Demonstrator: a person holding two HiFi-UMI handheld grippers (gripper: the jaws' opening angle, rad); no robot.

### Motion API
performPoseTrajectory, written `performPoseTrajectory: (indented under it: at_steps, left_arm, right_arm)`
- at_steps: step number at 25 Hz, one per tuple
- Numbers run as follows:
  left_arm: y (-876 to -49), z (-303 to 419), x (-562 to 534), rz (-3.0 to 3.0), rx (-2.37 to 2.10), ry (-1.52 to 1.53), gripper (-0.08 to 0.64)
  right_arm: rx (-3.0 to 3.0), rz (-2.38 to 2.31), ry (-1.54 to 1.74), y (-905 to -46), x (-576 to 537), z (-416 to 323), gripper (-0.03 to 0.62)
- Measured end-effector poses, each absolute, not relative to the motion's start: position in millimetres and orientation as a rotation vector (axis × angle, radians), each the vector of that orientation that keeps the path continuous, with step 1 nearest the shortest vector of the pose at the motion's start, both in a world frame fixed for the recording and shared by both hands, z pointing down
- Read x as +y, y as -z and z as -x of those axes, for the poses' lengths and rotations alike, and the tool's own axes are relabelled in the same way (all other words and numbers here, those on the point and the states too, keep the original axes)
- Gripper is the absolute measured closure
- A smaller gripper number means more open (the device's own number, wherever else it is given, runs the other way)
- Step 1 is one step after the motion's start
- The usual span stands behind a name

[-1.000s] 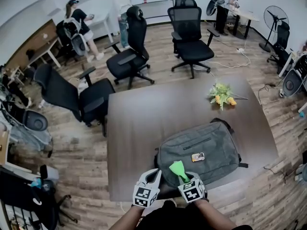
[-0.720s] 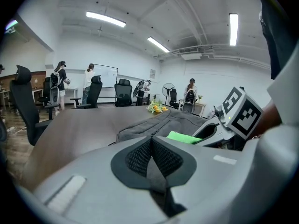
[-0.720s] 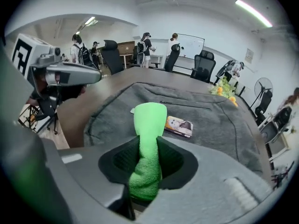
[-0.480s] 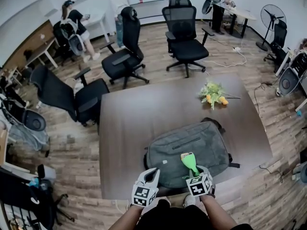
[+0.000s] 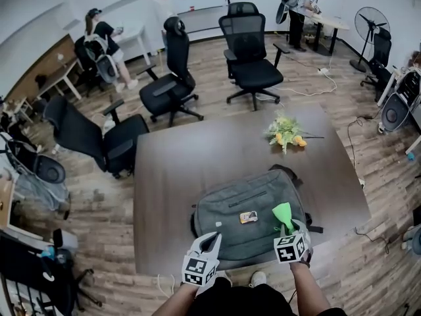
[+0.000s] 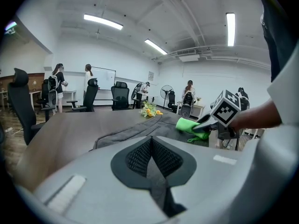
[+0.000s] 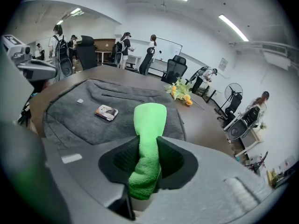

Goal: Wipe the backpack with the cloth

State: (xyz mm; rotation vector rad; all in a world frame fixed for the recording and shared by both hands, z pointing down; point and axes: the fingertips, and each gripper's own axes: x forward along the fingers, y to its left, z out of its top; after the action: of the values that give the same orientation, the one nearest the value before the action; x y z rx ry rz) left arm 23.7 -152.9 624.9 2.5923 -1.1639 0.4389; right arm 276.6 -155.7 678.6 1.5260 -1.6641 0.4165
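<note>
A grey backpack (image 5: 247, 212) lies flat on the near part of the brown table (image 5: 191, 157), with a small printed tag (image 5: 248, 216) on its top. My right gripper (image 5: 289, 232) is shut on a bright green cloth (image 5: 283, 214), which sticks out over the backpack's right side. In the right gripper view the cloth (image 7: 147, 146) stands up between the jaws above the backpack (image 7: 93, 113). My left gripper (image 5: 209, 244) is at the backpack's near left edge, shut with nothing in it. In the left gripper view the backpack (image 6: 140, 127) and the cloth (image 6: 191, 126) are ahead.
A bunch of yellow flowers (image 5: 284, 130) lies on the table's far right. Black office chairs (image 5: 250, 61) stand beyond the table and at its left (image 5: 99, 137). Several people are at desks along the far wall. A fan (image 5: 370, 25) stands at the back right.
My right gripper has carried the green cloth to the right across the backpack, from near its middle to its right side. The left gripper has stayed at the near left edge.
</note>
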Motion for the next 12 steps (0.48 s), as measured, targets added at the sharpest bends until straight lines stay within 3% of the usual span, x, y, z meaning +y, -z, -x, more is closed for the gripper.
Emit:
performPoseTrajectory:
  at_steps: [12]
  left_arm:
    - [-625,-28,-137,-2.553,-1.228,-0.41,0.541]
  right_arm:
    - [-1.597,-1.575,-0.282,-659,-162,-333,0.489]
